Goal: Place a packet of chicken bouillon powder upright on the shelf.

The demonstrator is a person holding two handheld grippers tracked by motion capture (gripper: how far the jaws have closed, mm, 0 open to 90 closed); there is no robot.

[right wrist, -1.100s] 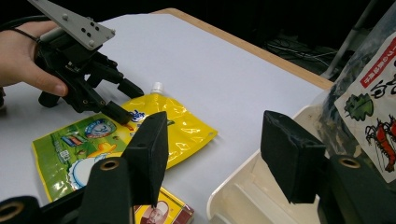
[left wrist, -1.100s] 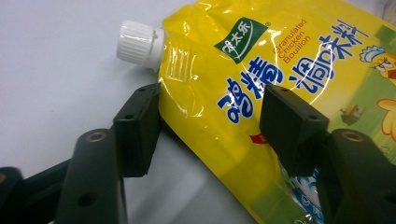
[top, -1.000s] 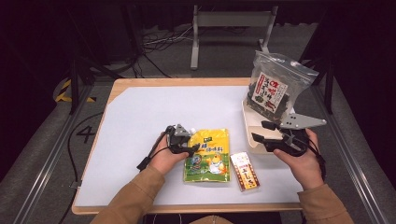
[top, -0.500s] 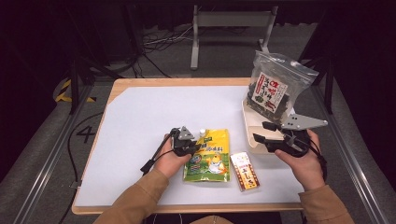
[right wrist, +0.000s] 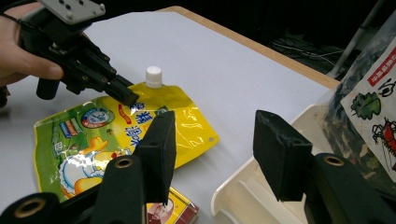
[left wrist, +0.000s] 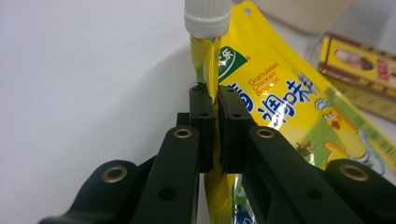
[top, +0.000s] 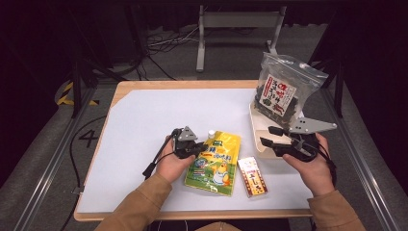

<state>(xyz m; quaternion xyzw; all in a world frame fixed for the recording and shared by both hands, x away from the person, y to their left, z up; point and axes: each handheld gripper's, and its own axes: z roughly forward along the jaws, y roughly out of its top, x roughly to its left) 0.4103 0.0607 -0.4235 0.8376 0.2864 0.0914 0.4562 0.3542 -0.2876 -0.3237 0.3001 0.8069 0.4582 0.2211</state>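
Left tongs (left wrist: 211, 100) are clamped on the upper edge of the yellow bouillon pouch (top: 215, 162), just below its white screw cap (left wrist: 207, 17); in the left gripper view the film is seen pinched flat between the two black pads, the jaws having just been closing onto it. The pouch is laid flat on the table (top: 144, 115), near the front edge, between the two hands, with the cap pointed away from the person.

Right tongs (top: 270, 141) are held over the near rim of the cream tray (top: 253, 126) at the table's right side; the jaws have just been closing but stand well apart, and nothing is gripped between them.

Step judged in hand: the grasp on the pouch is made, the lift not yet begun. The next move is judged to call for a steady raise by the pinched edge, since the limp pouch is likely to hang and swing, and for room in the tray, where a clear bag of dark dried food (top: 280, 91) is stood upright.

A small red and yellow box (top: 253, 176) is lain just beside the pouch, on its right.

The surface is pale white with a wooden rim. Beyond it, dark floor, cables and a metal stand are made out.
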